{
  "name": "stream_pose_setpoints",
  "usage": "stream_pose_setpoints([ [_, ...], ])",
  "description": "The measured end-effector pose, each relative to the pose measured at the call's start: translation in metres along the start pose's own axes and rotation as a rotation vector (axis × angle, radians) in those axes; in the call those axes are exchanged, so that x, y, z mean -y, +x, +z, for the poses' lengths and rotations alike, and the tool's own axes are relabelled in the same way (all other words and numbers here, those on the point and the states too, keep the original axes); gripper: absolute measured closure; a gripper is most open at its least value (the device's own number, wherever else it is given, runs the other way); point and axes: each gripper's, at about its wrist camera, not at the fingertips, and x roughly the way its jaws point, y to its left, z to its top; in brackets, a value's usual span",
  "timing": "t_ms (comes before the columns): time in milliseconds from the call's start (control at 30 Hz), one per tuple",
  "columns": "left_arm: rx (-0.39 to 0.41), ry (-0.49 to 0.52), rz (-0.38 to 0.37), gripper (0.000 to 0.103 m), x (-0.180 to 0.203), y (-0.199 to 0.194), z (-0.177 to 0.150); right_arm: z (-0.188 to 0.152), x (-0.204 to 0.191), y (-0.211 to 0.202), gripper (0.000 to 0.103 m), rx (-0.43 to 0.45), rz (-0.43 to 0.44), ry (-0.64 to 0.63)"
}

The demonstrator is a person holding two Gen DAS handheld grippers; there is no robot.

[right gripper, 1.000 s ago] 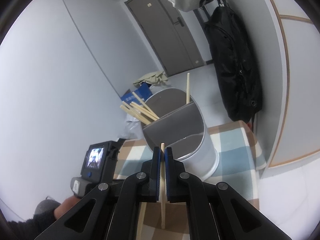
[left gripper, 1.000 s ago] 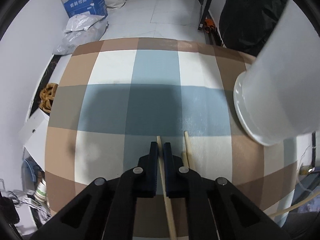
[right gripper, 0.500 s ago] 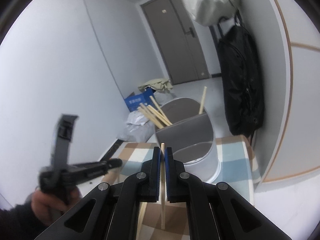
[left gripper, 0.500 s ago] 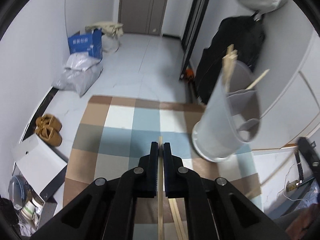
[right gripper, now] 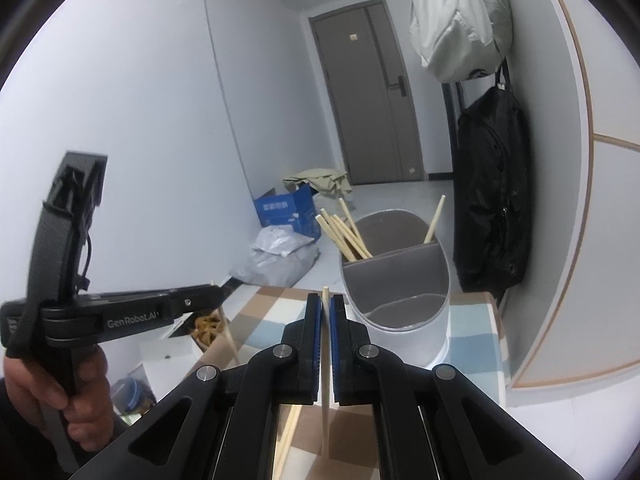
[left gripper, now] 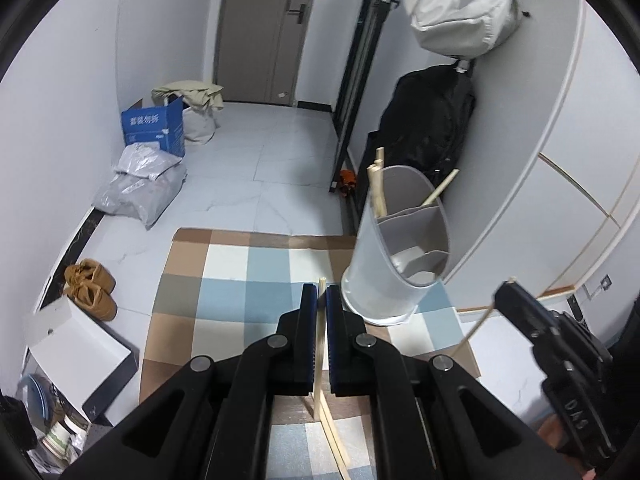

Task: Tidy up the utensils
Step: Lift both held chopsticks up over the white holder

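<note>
**Each claw pinching a chopstick, holder ahead on the checked cloth**

Your left claw [left gripper: 322, 294] is pressed together on a single wooden chopstick [left gripper: 319, 344], which runs up between the pads with its tip showing just past them and its lower end hanging below. Your right claw [right gripper: 326, 304] is likewise clamped on its own chopstick [right gripper: 325, 364], held nearly upright, the tip poking out just above the blue-lined pads.

Just beyond both claws stands the grey utensil holder [left gripper: 394, 276], a round tub split into compartments, resting on the worktop [left gripper: 224, 280] with its checked brown, blue and white cloth, near the cloth's far right corner. In the right wrist view, its rear left compartment holds a bundle of chopsticks [right gripper: 344, 234] leaning left, and one more stick [right gripper: 435, 216] leans in the rear right compartment. The front compartments look bare.

From the right wrist view, your left hand [right gripper: 60, 396] grips the left tool's handle off to the left. More loose chopsticks lie on the cloth at the near edge under the left claw.
</note>
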Motion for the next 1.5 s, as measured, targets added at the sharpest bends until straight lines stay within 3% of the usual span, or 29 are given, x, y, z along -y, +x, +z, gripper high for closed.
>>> stream_pose_setpoints([
  [333,0.047,0.04,-0.079,0.103,0.024,-0.024,0.029,0.025,0.014,-0.017,0.1,0.029,-0.031,0.031],
  [633,0.09,0.006,-0.164,0.103,0.037,-0.029,0.085,0.098,0.032,-0.028,0.1,0.075,-0.062,-0.039],
  [900,0.159,-0.023,-0.197,0.103,0.039,-0.025,0.131,0.161,0.036,-0.009,0.1,0.119,-0.057,-0.103],
  [1067,0.159,-0.056,-0.209,0.103,0.031,-0.012,0.147,0.186,0.034,0.008,0.1,0.133,-0.047,-0.142],
  [1500,0.109,-0.113,-0.2,0.103,0.009,0.035,0.157,0.193,0.042,0.067,0.1,0.086,-0.017,-0.192],
])
